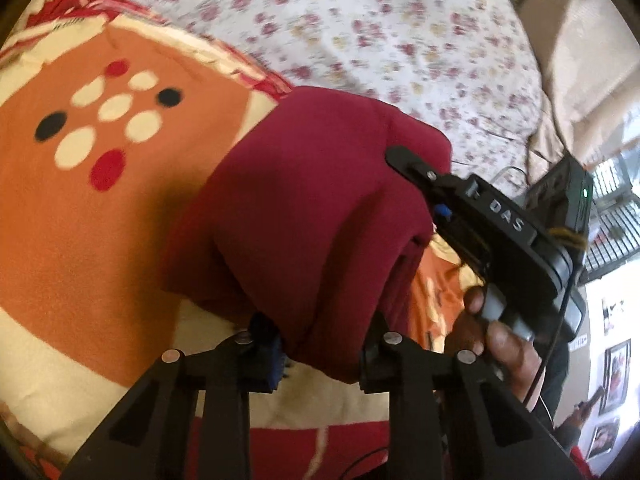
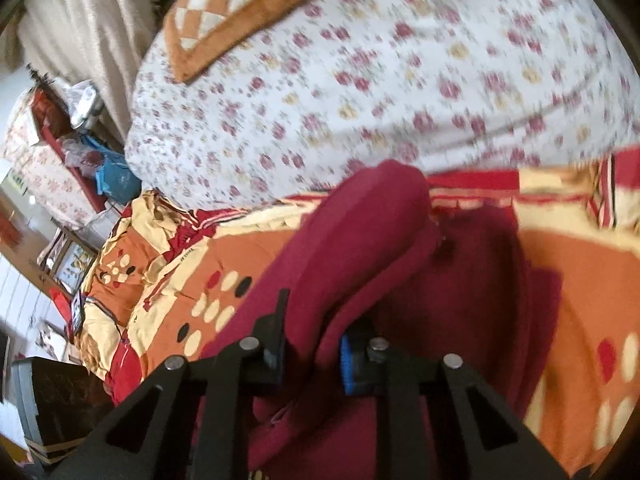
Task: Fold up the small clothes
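Left gripper (image 1: 320,344) is clamped on a maroon garment (image 1: 304,208); the cloth bunches between its jaws and fills the gap. Right gripper (image 2: 310,344) is also clamped on the garment (image 2: 352,248), a thick fold pinched between the black finger and the blue pad (image 2: 347,364). In the left view the right gripper (image 1: 408,160) shows from the side, its tip buried in the cloth's far right edge, a hand (image 1: 492,340) on its grip.

The garment is folded into a thick bundle. From the left jaws it runs ahead and slightly left, long axis about along the fingers, with soft ridges running the same way. From the right jaws it rises ahead and to the right as a rounded roll, with more cloth spread flat to the right. Whether it is clear of the surface I cannot tell.

Under it lies an orange, cream and red blanket (image 1: 80,200) with dots. Beyond that, ahead of both jaws, a white floral sheet (image 2: 400,80), blurred. A checked orange cushion (image 2: 240,12) sits far ahead left of the right jaws. Beige curtain (image 2: 80,20) at far left there; framed pictures (image 1: 616,376) on a wall right of the left jaws.
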Demonstrator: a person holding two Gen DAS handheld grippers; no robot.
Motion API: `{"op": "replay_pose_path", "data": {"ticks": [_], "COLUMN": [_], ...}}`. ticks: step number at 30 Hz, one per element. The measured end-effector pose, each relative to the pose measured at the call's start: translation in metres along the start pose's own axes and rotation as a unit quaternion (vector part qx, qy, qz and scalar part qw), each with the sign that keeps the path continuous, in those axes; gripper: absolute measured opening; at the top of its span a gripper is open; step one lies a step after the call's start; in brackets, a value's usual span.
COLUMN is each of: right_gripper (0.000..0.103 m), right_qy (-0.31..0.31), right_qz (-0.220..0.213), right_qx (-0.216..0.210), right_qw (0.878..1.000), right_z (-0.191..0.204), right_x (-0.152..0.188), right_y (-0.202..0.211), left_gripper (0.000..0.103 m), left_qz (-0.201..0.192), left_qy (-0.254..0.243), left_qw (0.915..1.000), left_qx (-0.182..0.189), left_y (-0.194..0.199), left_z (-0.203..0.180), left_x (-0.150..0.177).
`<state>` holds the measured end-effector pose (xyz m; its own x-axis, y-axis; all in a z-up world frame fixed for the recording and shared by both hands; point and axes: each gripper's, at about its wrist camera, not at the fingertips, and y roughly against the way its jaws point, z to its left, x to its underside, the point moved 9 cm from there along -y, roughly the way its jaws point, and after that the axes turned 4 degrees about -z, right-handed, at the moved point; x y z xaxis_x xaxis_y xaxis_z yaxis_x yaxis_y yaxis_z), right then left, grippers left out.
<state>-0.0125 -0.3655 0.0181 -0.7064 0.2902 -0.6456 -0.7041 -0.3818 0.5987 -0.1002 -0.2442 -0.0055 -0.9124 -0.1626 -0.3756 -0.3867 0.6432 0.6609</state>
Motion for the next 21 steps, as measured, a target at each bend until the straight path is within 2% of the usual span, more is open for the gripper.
{"op": "replay_pose_path", "data": {"ticks": [4,9,17,19,21], "right_gripper": [0.019,0.019,0.019,0.019,0.02], "right_qy": [0.03,0.042,-0.016,-0.024,-0.034], "right_qz": [-0.011,-0.009,0.031,0.035,0.021], "right_qx": [0.01,0.028,0.097,0.101,0.084], "right_qw": [0.999,0.999,0.995,0.994,0.996], "right_z": [0.001,-0.022,-0.107,-0.117,-0.118], "right_x": [-0.021,-0.031,0.003,0.013,0.015], "right_y": [0.022,0.04,0.014,0.007,0.01], "left_gripper": [0.015,0.015,0.013,0.013,0.015], "left_qz": [0.007,0.024,0.078,0.086,0.095], "left_qy": [-0.023,-0.053,-0.084,-0.091,-0.098], "left_qw": [0.9996,0.9981,0.9933,0.9919,0.9905], "left_qx": [0.016,0.02,-0.015,-0.018,-0.015], "left_y": [-0.002,-0.023,-0.085,-0.087,-0.08], "left_z": [-0.032,-0.064,-0.069,-0.067,-0.069], "left_x": [-0.001,0.012,0.046,0.048,0.046]}}
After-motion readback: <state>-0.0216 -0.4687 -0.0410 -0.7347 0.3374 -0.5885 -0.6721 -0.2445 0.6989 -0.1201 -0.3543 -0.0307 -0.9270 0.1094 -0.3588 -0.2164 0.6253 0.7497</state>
